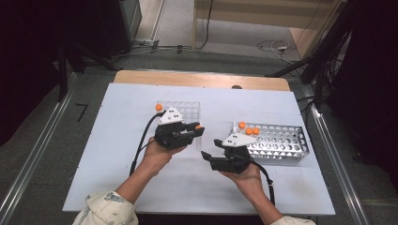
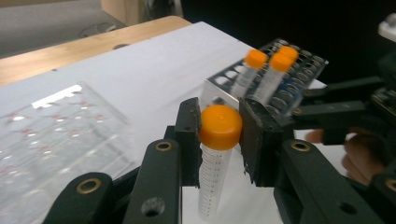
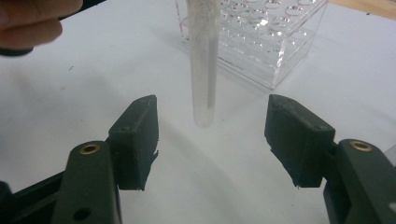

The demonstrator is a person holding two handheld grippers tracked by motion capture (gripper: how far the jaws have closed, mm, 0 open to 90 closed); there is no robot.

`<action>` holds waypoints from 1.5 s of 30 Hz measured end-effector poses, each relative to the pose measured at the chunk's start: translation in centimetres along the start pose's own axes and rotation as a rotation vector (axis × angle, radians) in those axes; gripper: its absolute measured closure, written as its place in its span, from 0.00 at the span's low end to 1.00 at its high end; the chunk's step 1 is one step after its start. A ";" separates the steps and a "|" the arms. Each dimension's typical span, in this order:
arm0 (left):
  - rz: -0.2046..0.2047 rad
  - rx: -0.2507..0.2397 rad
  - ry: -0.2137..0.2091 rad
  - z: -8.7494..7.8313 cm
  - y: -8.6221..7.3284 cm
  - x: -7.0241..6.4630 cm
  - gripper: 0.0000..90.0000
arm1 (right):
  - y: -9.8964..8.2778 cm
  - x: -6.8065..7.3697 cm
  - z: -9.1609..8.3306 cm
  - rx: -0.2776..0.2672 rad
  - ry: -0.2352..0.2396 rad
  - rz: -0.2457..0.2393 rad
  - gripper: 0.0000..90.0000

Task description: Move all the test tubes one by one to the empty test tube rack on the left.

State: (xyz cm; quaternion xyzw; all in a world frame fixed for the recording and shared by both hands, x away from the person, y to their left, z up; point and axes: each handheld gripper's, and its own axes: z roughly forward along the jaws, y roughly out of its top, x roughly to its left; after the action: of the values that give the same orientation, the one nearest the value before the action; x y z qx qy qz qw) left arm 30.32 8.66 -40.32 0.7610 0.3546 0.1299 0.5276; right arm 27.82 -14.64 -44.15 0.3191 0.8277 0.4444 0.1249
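Spanning most of the high view: white rectangular table board (image 1: 117,154), wooden edge strip along the far side. Standing on the right half: perforated metal tube rack (image 1: 281,143), three orange-capped tubes (image 1: 248,130) upright in its near-left corner; same rack seen in the left gripper view (image 2: 299,84) with blurred tubes behind the jaws. Sitting at centre-far on the board: clear acrylic tube rack (image 1: 185,110), one orange-capped tube (image 1: 159,107) at its left corner; same clear rack (image 2: 56,135) at the left of the left gripper view and (image 3: 261,42) beyond the tube in the right gripper view.

Held above the board between the two racks: left gripper (image 1: 196,129), black, grey three-cornered plate on top, jaws clamped on the orange screw cap of a clear graduated plastic centrifuge tube (image 2: 215,158). Pads pressing the cap from both sides; tube body hanging straight down below the cap, bottom tip clear of the board.

Positioned just right of that, near the metal rack's front-left corner: right gripper (image 1: 210,155), black, jaws spread wide. Seen in the right gripper view: lower end of the hanging tube (image 3: 202,70) between and beyond the two pads (image 3: 140,135), touching neither; rounded tip above the white surface.
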 end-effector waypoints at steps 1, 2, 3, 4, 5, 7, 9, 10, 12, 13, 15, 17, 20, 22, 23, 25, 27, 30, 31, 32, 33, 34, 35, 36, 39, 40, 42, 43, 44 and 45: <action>-0.005 -0.004 0.018 -0.2 0.1 0.4 0.79 | 0.0 0.0 0.0 0.003 -0.002 -0.001 0.37; -0.012 -0.008 0.029 -0.4 0.2 0.8 0.79 | 0.0 0.0 0.1 0.004 -0.003 -0.001 0.37; -0.019 -0.015 0.040 -0.6 0.3 1.2 0.79 | 0.0 0.1 0.1 0.005 -0.003 -0.001 0.37; -0.028 -0.023 0.053 -0.8 0.3 1.6 0.79 | -0.1 0.1 0.1 0.006 -0.003 -0.001 0.37; -0.034 -0.028 0.068 -1.0 0.4 2.1 0.79 | -0.1 0.1 0.1 0.005 -0.003 0.002 0.37; -0.049 -0.043 0.095 -1.4 0.6 2.9 0.79 | -0.1 0.0 0.1 0.011 -0.001 0.005 0.36; -0.061 -0.059 0.126 -1.8 0.7 3.7 0.79 | -0.2 -0.1 0.2 0.017 0.003 0.008 0.34; -0.064 -0.068 0.144 -2.1 0.8 4.1 0.79 | -0.2 -0.1 0.2 0.020 0.003 0.011 0.33; -0.072 -0.087 0.172 -2.5 0.9 4.7 0.79 | -0.3 -0.1 0.3 0.022 0.001 0.015 0.29; -0.084 -0.098 0.176 -2.7 0.9 4.9 0.79 | -0.3 -0.1 0.3 0.020 0.000 0.015 0.28; -0.088 -0.113 0.193 -3.2 1.1 5.3 0.79 | -0.4 -0.1 0.3 0.015 -0.007 0.013 0.25; -0.088 -0.133 0.208 -3.6 1.2 5.4 0.79 | -0.4 0.0 0.3 0.013 -0.013 0.012 0.24; -0.078 -0.144 0.236 -4.1 1.4 5.6 0.79 | -0.4 0.1 0.3 0.005 -0.019 0.011 0.23; -0.072 -0.150 0.259 -4.2 1.5 5.7 0.79 | -0.4 0.1 0.3 0.008 -0.017 0.011 0.23; -0.066 -0.150 0.272 -4.3 1.5 5.7 0.79 | -0.5 0.1 0.3 0.008 -0.017 0.013 0.23; -0.059 -0.152 0.294 -4.3 1.5 5.8 0.79 | -0.5 0.1 0.3 0.011 -0.016 0.010 0.23; -0.059 -0.155 0.305 -4.4 1.6 6.1 0.79 | -0.5 0.2 0.3 0.011 -0.017 0.009 0.24; -0.058 -0.159 0.316 -4.4 1.8 6.4 0.79 | -0.5 0.2 0.3 0.008 -0.018 0.011 0.24; -0.046 -0.156 0.333 -4.3 1.8 6.5 0.79 | -0.5 0.2 0.3 0.009 -0.018 0.010 0.24; -0.039 -0.156 0.343 -4.3 1.9 6.6 0.79 | -0.5 0.2 0.3 0.009 -0.019 0.009 0.25; -0.040 -0.154 0.344 -4.3 2.0 6.7 0.79 | -0.5 0.2 0.3 0.009 -0.019 0.010 0.25; -0.044 -0.157 0.341 -4.4 2.1 6.9 0.79 | -0.5 0.2 0.3 0.008 -0.019 0.011 0.25; -0.048 -0.158 0.345 -4.4 2.1 7.0 0.79 | -0.5 0.2 0.3 0.007 -0.020 0.011 0.25; -0.051 -0.157 0.347 -4.3 2.1 7.2 0.79 | -0.5 0.2 0.3 0.007 -0.019 0.011 0.25; -0.057 -0.153 0.353 -4.1 2.1 7.5 0.79 | -0.6 0.3 0.3 0.006 -0.020 0.008 0.25; -0.059 -0.151 0.356 -4.0 2.1 7.7 0.79 | -0.5 0.3 0.3 0.004 -0.018 0.006 0.25; -0.063 -0.150 0.363 -3.6 2.0 7.9 0.79 | -0.5 0.3 0.2 0.003 -0.020 0.011 0.25; -0.060 -0.146 0.372 -3.5 2.0 8.0 0.79 | -0.5 0.3 0.2 0.000 -0.022 0.012 0.26; -0.062 -0.143 0.374 -3.3 1.9 8.1 0.79 | -0.6 0.3 0.1 0.000 -0.023 0.013 0.26; -0.066 -0.140 0.373 -3.1 1.9 8.2 0.79 | -0.6 0.3 0.1 -0.001 -0.023 0.013 0.26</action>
State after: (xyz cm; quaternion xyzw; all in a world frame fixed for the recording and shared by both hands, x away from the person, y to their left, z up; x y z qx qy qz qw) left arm 35.17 16.08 -38.81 0.6733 0.4611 0.2753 0.5082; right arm 27.43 -14.65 -44.66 0.3294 0.8238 0.4422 0.1316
